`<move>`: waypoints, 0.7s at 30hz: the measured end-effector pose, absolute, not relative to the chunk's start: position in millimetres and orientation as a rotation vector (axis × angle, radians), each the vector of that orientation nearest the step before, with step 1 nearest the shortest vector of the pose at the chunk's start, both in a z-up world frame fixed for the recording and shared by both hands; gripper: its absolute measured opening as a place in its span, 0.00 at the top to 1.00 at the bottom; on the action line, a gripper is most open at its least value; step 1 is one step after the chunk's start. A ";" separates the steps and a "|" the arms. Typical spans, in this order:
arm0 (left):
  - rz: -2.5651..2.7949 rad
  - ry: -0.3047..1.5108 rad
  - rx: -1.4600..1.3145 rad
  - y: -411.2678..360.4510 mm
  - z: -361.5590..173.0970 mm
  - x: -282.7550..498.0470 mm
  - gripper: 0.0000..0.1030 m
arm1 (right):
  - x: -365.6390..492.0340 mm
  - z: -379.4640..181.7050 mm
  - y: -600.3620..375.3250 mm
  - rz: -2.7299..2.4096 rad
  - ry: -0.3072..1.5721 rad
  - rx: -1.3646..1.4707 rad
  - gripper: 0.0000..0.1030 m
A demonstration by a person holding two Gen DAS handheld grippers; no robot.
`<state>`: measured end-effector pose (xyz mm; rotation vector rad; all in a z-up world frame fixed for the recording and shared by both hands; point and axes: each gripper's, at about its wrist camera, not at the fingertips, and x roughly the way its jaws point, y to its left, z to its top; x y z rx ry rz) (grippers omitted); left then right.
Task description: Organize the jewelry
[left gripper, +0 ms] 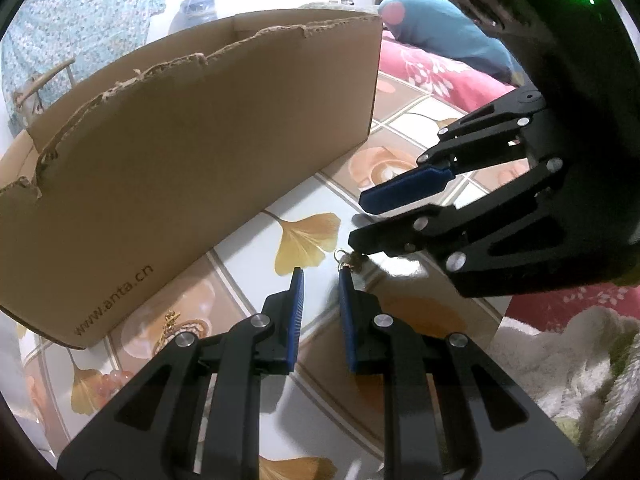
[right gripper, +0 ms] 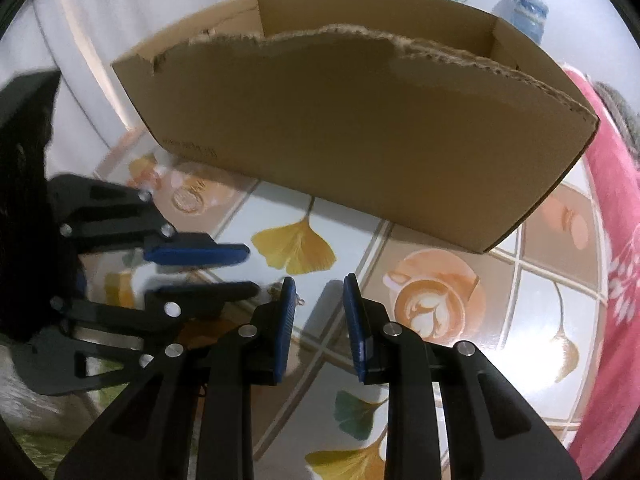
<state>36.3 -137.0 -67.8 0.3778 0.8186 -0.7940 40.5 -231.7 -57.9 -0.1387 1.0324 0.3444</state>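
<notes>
The cardboard box [left gripper: 192, 128] stands on the patterned surface [left gripper: 308, 236], its inside hidden, so how much jewelry is stored I cannot tell. Its side reads "www.anta.cn". Left of the left tongs [left gripper: 320, 276] lie a gold piece [left gripper: 173, 322] and pink beads [left gripper: 110, 380], not yet sorted. Those tongs are slightly spread and empty. A small gold earring [left gripper: 349, 259] lies at their tip; the right tongs [left gripper: 356, 220], also parted, touch it without pinching.

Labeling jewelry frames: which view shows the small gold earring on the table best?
Left wrist view: the gold earring lies in the clear on the tablecloth, just past the fingers. In the right wrist view only a sliver peeks out beside one finger, blurred.
</notes>
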 end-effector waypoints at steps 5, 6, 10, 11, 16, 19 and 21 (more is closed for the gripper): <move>-0.794 0.817 0.370 -137.3 -68.4 37.3 0.84 | 35.6 -61.1 -223.5 0.329 1.031 -0.193 0.76; -0.793 0.816 0.371 -138.2 -68.3 37.4 0.84 | 34.4 -61.7 -223.8 0.321 1.034 -0.201 0.76; -0.790 0.815 0.376 -139.0 -68.2 37.4 0.84 | 29.9 -61.1 -228.4 0.304 1.037 -0.201 0.76; -0.789 0.815 0.376 -138.9 -68.6 37.1 0.84 | 29.4 -61.0 -229.3 0.297 1.038 -0.201 0.76; -0.776 0.819 0.380 -139.4 -68.8 37.4 0.84 | 29.9 -54.3 -235.7 0.325 1.008 -0.123 0.76; -0.767 0.820 0.380 -138.7 -68.5 37.7 0.84 | 33.1 -54.9 -228.0 0.337 0.987 -0.141 0.76; -0.763 0.821 0.378 -137.8 -68.3 38.0 0.84 | 34.8 -60.0 -223.0 0.346 0.995 -0.162 0.76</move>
